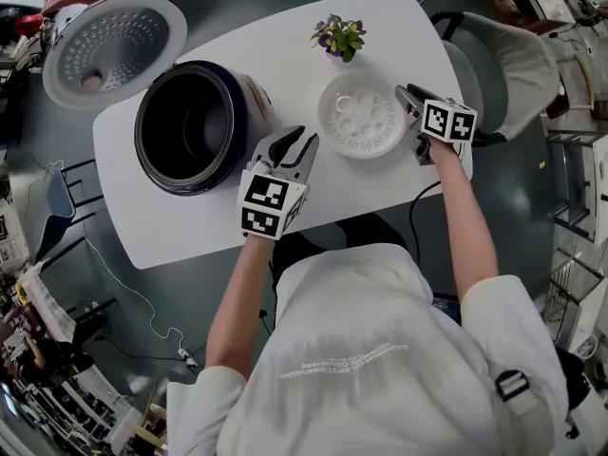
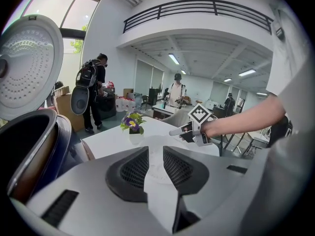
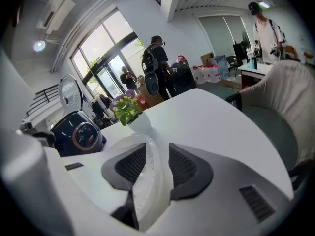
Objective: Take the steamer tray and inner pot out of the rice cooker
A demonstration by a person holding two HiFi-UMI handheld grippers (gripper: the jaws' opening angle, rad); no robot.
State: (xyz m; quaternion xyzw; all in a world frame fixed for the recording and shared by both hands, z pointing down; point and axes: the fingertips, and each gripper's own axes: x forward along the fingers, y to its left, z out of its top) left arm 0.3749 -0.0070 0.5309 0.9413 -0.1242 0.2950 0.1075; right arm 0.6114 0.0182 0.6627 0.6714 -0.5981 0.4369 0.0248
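The steamer tray (image 1: 361, 114) lies flat on the white worktop (image 1: 190, 226), between the rice cooker (image 1: 237, 112) and the right tongs (image 1: 407, 95), just below the small flower pot (image 1: 338, 36). It is already out of the cooker, and I judge it was put here so that the way to the pot is free.

The right tongs are at the right edge of the tray. In the right gripper view the jaws stand apart with the thin white rim between them, and a gap shows beside the rim on the right. I read this as letting go, not gripping. I cannot tell for sure whether the left pad touches the rim.

The left tongs (image 1: 299, 141) hover over the worktop between the cooker and the tray. Their jaws are a little apart, with nothing between them. They point towards the tray, not at the cooker. The left tongs seem to be waiting near the cooker for the next step.

The cooker stands open with its lid (image 1: 114, 46) thrown back, which leaves the mouth free for reaching in. The inner pot (image 1: 180, 131) still seems to sit inside. Its inside is very dark, so the bottom and any handle are hard to make out. In the left gripper view the cooker is cut off at the left edge, and only a brownish rim shows there.
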